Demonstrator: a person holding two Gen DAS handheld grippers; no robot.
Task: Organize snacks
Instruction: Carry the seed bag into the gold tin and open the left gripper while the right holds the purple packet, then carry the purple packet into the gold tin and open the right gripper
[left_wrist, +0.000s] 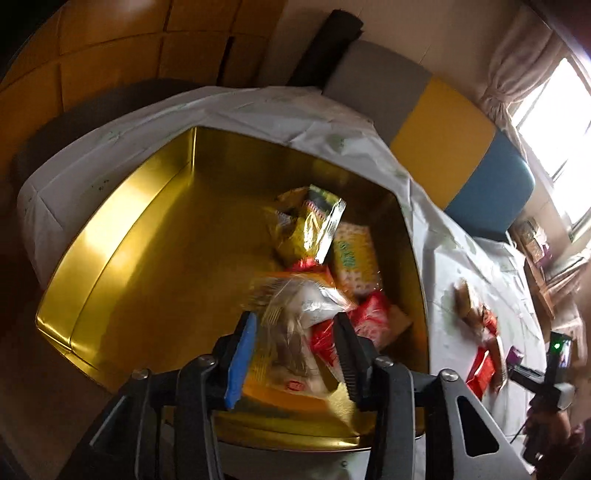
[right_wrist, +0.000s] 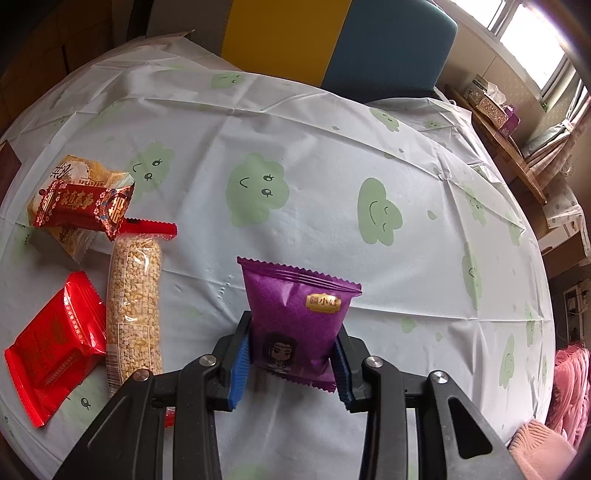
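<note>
My left gripper (left_wrist: 293, 325) hangs over the gold tin (left_wrist: 155, 236), jaws open around a clear orange-edged snack bag (left_wrist: 291, 332) that lies in the tin; I cannot tell whether the pads touch it. Yellow (left_wrist: 306, 225), green-white (left_wrist: 354, 254) and red (left_wrist: 365, 321) packets also lie in the tin. My right gripper (right_wrist: 293, 332) is shut on a purple snack packet (right_wrist: 297, 317) and holds it above the table. A puffed-grain bar (right_wrist: 135, 302), a flat red packet (right_wrist: 55, 343) and a dark red packet (right_wrist: 83, 206) on a grain cake (right_wrist: 79, 173) lie at the left.
The table wears a white cloth (right_wrist: 332, 155) with green clouds. A grey, yellow and blue bench (left_wrist: 443, 136) stands behind it. A wooden shelf with boxes (right_wrist: 491, 107) is at the far right, and pink fabric (right_wrist: 569, 387) at the table's right edge.
</note>
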